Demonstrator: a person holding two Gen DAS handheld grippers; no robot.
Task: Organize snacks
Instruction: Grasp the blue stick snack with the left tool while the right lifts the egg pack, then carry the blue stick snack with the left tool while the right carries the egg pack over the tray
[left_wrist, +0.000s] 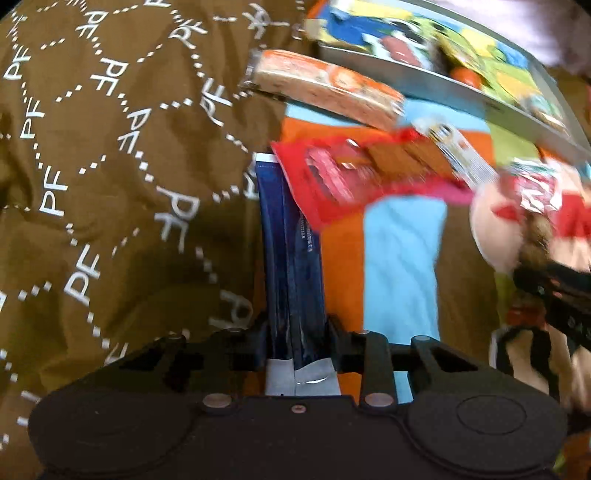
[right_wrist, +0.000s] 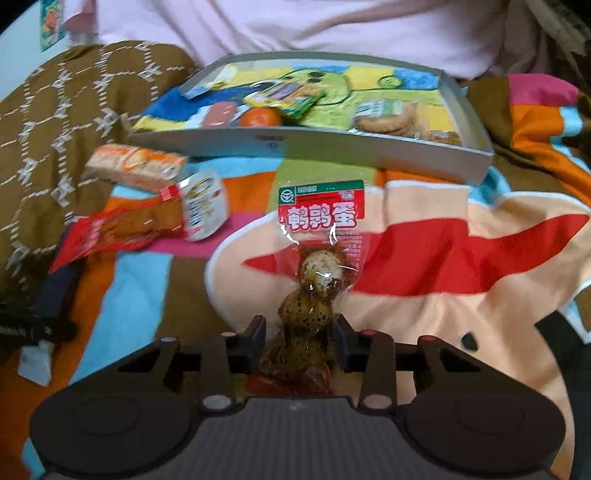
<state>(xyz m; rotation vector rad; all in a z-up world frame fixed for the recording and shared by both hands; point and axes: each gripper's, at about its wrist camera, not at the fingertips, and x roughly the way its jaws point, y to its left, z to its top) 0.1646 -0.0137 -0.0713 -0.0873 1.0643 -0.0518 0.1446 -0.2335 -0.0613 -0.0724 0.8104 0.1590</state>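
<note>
A brown bedspread (left_wrist: 92, 155) printed "PF" and a bright blanket (right_wrist: 443, 240) lay under a grey tray (right_wrist: 369, 155) already holding snacks. Near it lay an orange bread pack (right_wrist: 138, 166) and a red pouch (right_wrist: 118, 225), both light and crinkly. The left gripper (left_wrist: 297, 332) was clamped on a slim navy sachet (left_wrist: 291, 240), its print too blurred to read. The right gripper (right_wrist: 299, 332) pinched the slippery quail-egg pack (right_wrist: 317, 258), labelled "鹌鹑蛋", low on its lumpy, probably crushable body.
</note>
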